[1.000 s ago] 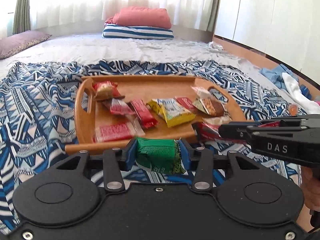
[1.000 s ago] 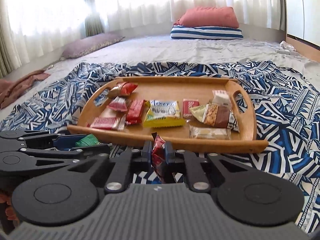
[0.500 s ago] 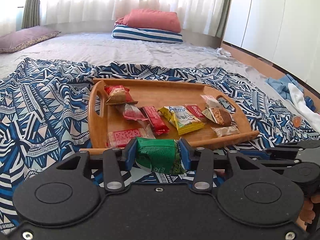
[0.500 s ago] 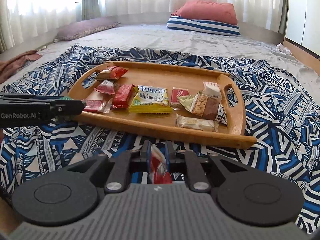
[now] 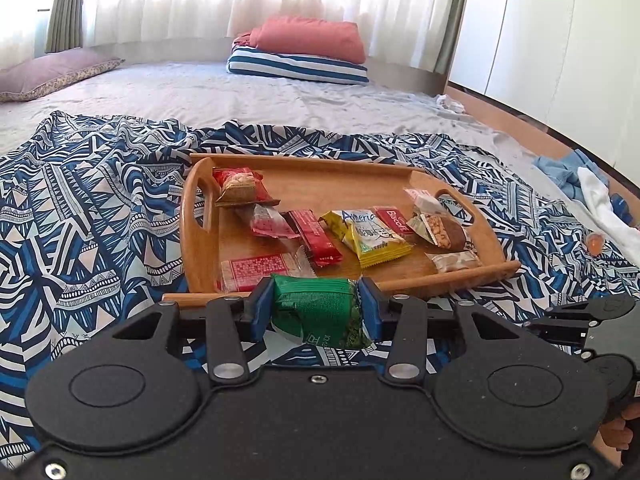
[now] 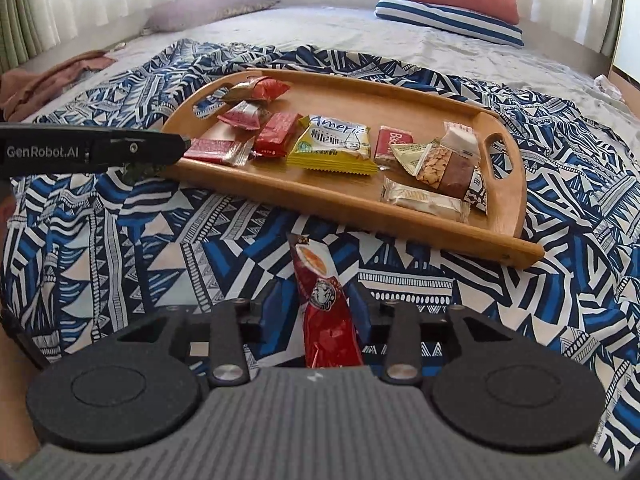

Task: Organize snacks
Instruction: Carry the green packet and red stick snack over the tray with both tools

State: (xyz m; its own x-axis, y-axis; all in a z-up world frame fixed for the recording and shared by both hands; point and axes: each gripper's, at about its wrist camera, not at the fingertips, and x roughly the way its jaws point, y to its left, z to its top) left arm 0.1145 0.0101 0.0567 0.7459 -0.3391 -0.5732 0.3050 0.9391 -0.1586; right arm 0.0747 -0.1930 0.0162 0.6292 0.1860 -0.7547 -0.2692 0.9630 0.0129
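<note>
A wooden tray (image 5: 320,184) (image 6: 400,96) lies on a blue patterned blanket and holds several snack packets, among them a yellow packet (image 5: 370,238) (image 6: 332,146). My left gripper (image 5: 316,312) is shut on a green snack packet (image 5: 318,312), just short of the tray's near edge. It shows at the left of the right wrist view (image 6: 120,148). My right gripper (image 6: 324,304) stands in front of the tray with a red snack packet (image 6: 326,308) upright between its jaws, which look slightly apart. In the left wrist view it (image 5: 576,320) is at the far right.
The blanket (image 6: 120,240) covers the near part of a grey bed. Red and striped pillows (image 5: 304,48) lie at the head, a purple pillow (image 5: 48,72) at left. Clothes (image 5: 588,184) lie at the bed's right edge, brown cloth (image 6: 52,76) at the left.
Both grippers have pulled back from the tray with their packets. The right gripper has risen and its jaws have spread a little around the red packet.
</note>
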